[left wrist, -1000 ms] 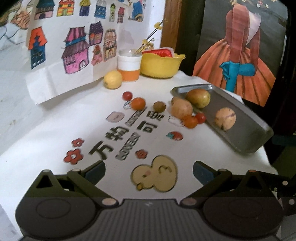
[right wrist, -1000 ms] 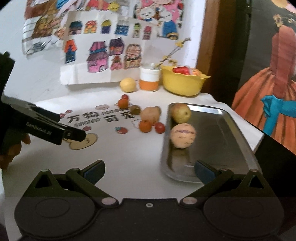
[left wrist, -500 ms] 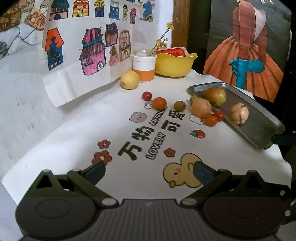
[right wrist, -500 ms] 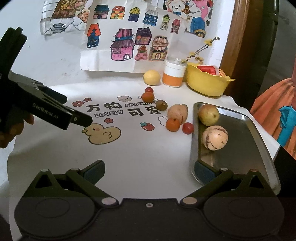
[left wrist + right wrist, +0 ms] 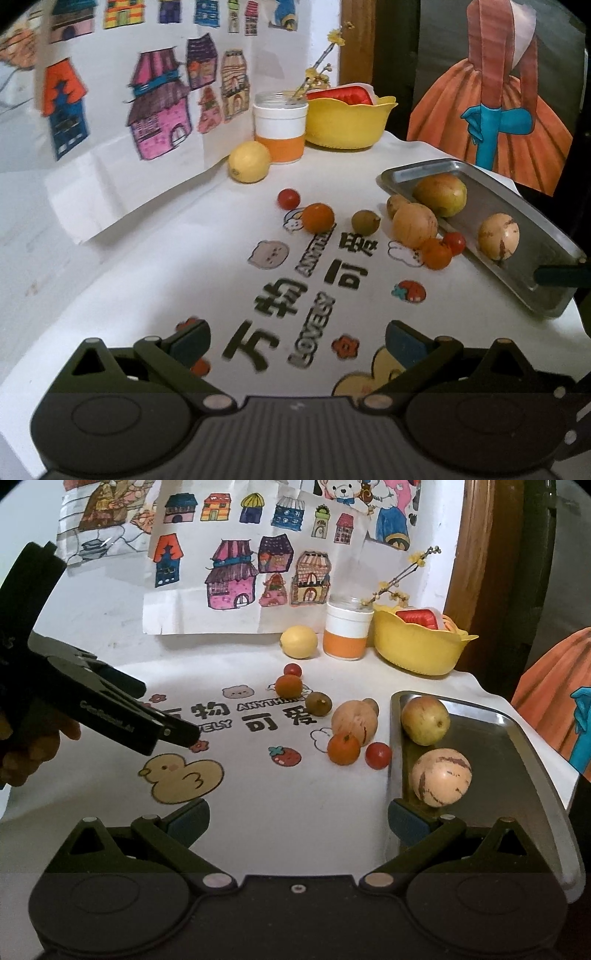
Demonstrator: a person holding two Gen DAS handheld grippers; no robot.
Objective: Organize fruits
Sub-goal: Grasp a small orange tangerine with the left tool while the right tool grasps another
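My left gripper [image 5: 297, 341] hangs above the printed cloth [image 5: 147, 280], fingers spread wide with nothing between them. My right gripper [image 5: 297, 818] is just as open and empty, its right finger [image 5: 408, 821] over the near corner of the tray [image 5: 517, 760].

Two fruits sit in the tray — a greenish pear [image 5: 425, 720] at the far end and a streaked melon [image 5: 441, 777] nearer me, apart from each other. The rest lie on the cloth. A tan fruit [image 5: 354, 722] rests just left of the tray, with an orange [image 5: 343, 748] touching its near side and a tomato [image 5: 378, 755] beside the tray's rim. Further left are a kiwi [image 5: 318, 703], a second orange [image 5: 289, 686] and a second tomato [image 5: 292, 669] — all loose, well apart from my fingers. A lemon [image 5: 298, 641] sits at the back beside a cup [image 5: 348, 635] and a yellow bowl [image 5: 417, 650].
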